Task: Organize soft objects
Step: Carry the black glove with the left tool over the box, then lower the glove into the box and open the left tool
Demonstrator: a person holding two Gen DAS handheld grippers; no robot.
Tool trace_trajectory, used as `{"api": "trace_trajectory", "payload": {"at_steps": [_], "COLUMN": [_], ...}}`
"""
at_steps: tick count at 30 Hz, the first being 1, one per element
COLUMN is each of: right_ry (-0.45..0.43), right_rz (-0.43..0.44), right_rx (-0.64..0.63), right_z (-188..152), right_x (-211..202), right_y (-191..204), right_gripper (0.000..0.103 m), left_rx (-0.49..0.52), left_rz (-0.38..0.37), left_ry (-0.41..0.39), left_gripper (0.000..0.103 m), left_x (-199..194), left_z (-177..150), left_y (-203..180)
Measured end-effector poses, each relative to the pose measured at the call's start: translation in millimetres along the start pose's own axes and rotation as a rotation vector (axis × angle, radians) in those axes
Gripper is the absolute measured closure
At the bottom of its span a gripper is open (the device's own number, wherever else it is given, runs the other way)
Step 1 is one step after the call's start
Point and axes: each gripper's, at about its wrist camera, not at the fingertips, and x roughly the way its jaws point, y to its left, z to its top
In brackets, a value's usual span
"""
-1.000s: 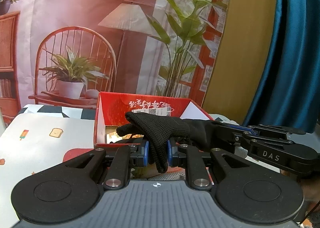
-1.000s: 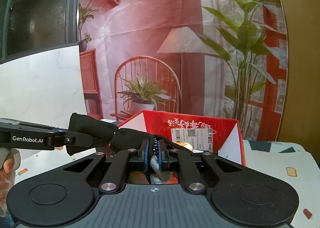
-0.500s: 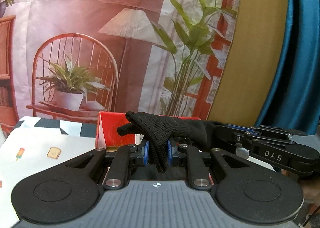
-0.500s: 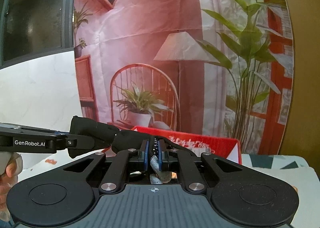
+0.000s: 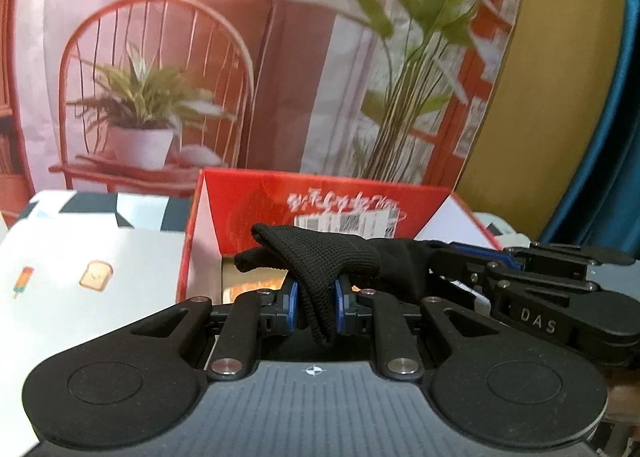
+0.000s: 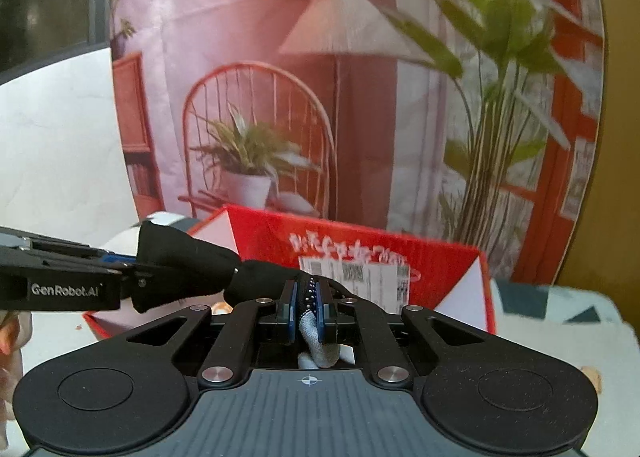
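Note:
A black knit glove [image 5: 320,257] hangs stretched between both grippers, just in front of an open red cardboard box [image 5: 248,209]. My left gripper [image 5: 316,299] is shut on one end of it, with folded fabric drooping between the blue pads. My right gripper [image 5: 440,257] comes in from the right and clamps the other end. In the right wrist view my right gripper [image 6: 309,303] is shut on the dotted grey-and-black cuff part. There the glove [image 6: 192,265] runs left to my left gripper [image 6: 136,273]. The red box [image 6: 260,233] stands right behind.
The box sits on a white tablecloth [image 5: 92,257] printed with toast and ice lollies; something yellowish [image 5: 248,277] lies inside. A printed backdrop [image 5: 280,57] hangs close behind, a blue curtain [image 5: 600,137] at right. A person's fingers [image 6: 8,337] show at the left edge.
Both grippers have carried the stretched glove closer to the red box, which now looks larger. Neither grip has changed.

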Motion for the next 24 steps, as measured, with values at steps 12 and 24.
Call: {"api": "trace_trajectory", "payload": {"at_steps": [12, 24], "right_ry": [0.094, 0.129], "right_rz": [-0.01, -0.02], "right_rx": [0.086, 0.117], "right_z": [-30, -37], "right_x": [26, 29], "right_y": [-11, -19], "right_gripper": [0.094, 0.094], "left_rx": [-0.01, -0.008], "left_rz": [0.031, 0.063], "left_ry": [0.072, 0.048], "left_gripper": [0.084, 0.065], "left_x": [18, 10], "left_z": [-9, -6], "left_y": [11, 7]}}
